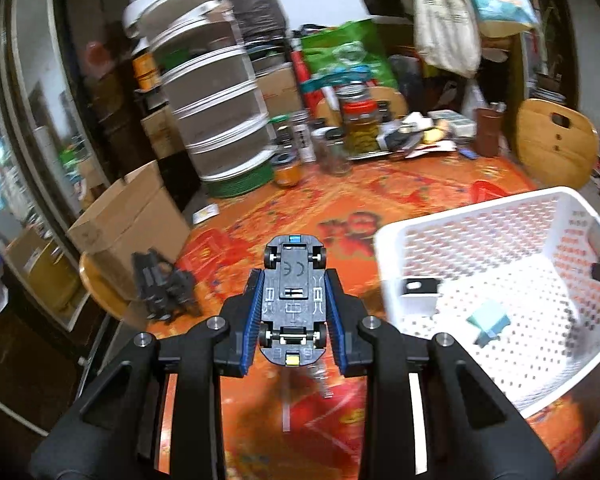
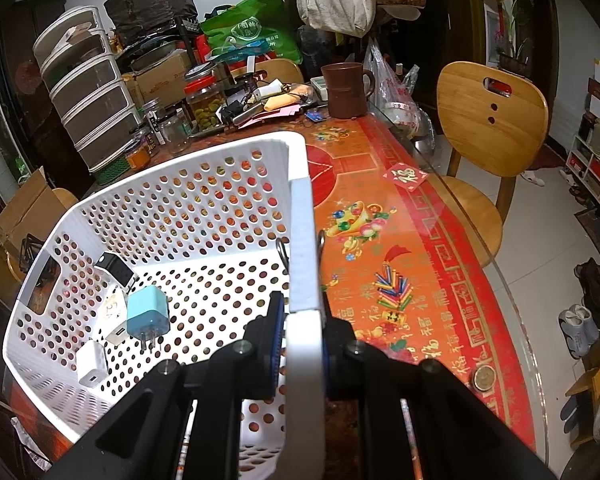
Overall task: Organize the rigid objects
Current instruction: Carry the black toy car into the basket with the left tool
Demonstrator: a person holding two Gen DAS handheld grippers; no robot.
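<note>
Gripping the toy car (image 1: 293,298) by its flanks, underside up, above the counter (image 1: 340,196), the left claw (image 1: 294,280) carries something light, stiff and slick-sided. Rightward, the right claw (image 2: 300,312) is clamped on the white basket (image 2: 172,184) rim, steadying it.

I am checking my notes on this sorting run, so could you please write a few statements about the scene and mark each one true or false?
1. The left tool holds a toy car with its underside facing the camera. True.
2. The right tool is open and free of the basket. False: it is clamped on the white basket wall.
3. A light blue plug adapter lies inside the basket. True.
4. The basket holds nothing but the blue adapter. False: a white charger and a black adapter lie there too.
5. The toy car is already in the basket. False: it is held above the orange tablecloth.
</note>
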